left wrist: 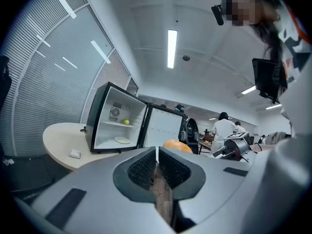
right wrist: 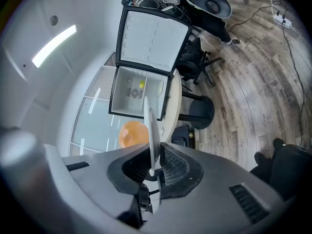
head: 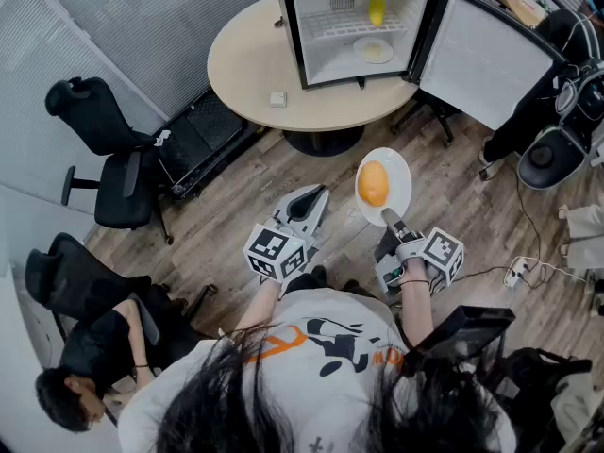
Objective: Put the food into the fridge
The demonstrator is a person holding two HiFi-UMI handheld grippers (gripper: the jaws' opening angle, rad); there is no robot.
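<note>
A small black fridge [head: 293, 36] sits on a round, pale table [head: 250, 69] by the slatted blinds [head: 160, 17]. Its door [head: 481, 59] is swung wide to the right. Inside, a yellow fruit [head: 377, 10] rests on the wire shelf, and a white dish [head: 375, 51] lies on the fridge floor below it. On the tabletop, just left of the fridge, there is a little white box [head: 277, 99].

The person stands back from the table on the wood-plank floor [head: 226, 225], a gripper in each hand. The right gripper [head: 388, 217] has its jaws closed on the near rim of a white plate [head: 398, 166], held out over the floor and well short of the table. The round orange food [head: 374, 183] sits on that plate, near its middle. The left gripper [head: 311, 199] is beside it, pointing towards the table, its jaws pressed together with nothing between them.

Two black office chairs [head: 104, 159] stand to the left. Another person [head: 80, 376] sits low in the corner by the nearer one. A white power strip [head: 517, 274] and its cable trail across the boards on the right, where more dark chairs and bags crowd the edge of the room. Long ceiling lights run overhead, and a few people stand at desks further back
</note>
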